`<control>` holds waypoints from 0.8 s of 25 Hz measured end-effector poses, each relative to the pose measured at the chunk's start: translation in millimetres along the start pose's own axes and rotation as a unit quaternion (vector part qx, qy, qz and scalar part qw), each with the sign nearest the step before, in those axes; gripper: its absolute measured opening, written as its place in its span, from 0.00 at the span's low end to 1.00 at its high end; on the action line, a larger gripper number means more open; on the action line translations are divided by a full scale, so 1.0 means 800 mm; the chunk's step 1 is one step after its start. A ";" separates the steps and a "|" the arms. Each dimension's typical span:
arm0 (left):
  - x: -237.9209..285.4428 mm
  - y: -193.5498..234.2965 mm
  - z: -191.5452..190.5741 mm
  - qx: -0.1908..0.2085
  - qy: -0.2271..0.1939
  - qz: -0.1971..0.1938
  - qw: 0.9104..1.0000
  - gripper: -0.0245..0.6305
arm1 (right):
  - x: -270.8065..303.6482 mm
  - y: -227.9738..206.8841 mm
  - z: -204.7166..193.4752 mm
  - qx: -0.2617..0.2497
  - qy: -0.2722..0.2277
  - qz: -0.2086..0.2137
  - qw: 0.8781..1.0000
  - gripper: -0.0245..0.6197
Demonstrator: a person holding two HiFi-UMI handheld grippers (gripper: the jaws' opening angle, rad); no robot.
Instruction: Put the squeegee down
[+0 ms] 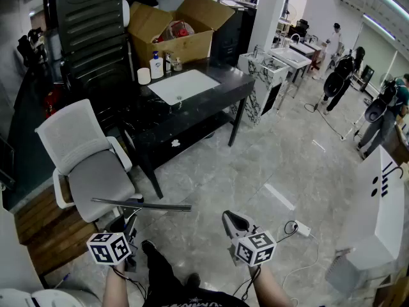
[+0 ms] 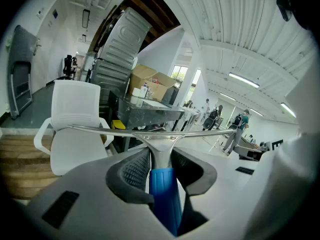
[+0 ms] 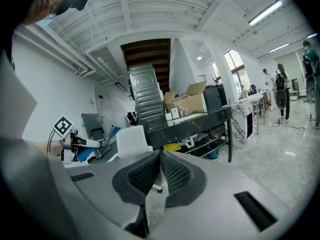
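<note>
The squeegee has a blue handle (image 2: pixel 163 199) and a long metal blade (image 2: pixel 150 131). My left gripper (image 2: pixel 159 155) is shut on the handle, and the blade lies crosswise just beyond the fingertips. In the head view the left gripper (image 1: pixel 128 222) is at the lower left. It holds the squeegee blade (image 1: pixel 142 204) level in the air beside the white chair. My right gripper (image 1: pixel 234 222) hovers at the lower middle over the floor. In its own view the right gripper (image 3: pixel 160 158) is shut with nothing between its pads.
A white office chair (image 1: pixel 89 165) stands close ahead on the left. Behind it is a black desk (image 1: pixel 192 104) carrying a cardboard box (image 1: pixel 179 27) and bottles. A power strip (image 1: pixel 301 229) with cable lies on the tiled floor. Persons stand far right.
</note>
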State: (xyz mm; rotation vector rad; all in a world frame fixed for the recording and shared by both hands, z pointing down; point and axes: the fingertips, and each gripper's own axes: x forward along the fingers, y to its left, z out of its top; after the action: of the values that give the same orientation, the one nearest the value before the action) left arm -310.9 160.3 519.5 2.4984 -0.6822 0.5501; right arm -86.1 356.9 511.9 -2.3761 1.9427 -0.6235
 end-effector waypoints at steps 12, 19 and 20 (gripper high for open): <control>-0.015 0.006 -0.002 0.003 -0.005 0.007 1.000 0.27 | -0.001 0.015 0.001 -0.006 -0.005 0.002 1.000 0.12; 0.002 0.020 0.016 0.003 -0.001 0.002 1.000 0.27 | 0.026 0.023 0.012 -0.012 -0.008 0.005 1.000 0.12; 0.007 0.024 0.023 0.003 -0.002 0.001 1.000 0.27 | 0.033 0.025 0.017 -0.017 -0.010 0.005 1.000 0.12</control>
State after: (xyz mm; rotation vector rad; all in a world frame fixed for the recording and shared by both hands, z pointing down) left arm -312.4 133.7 514.1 2.5056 -0.6864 0.5498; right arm -96.4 324.2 502.0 -2.3798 1.9721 -0.5682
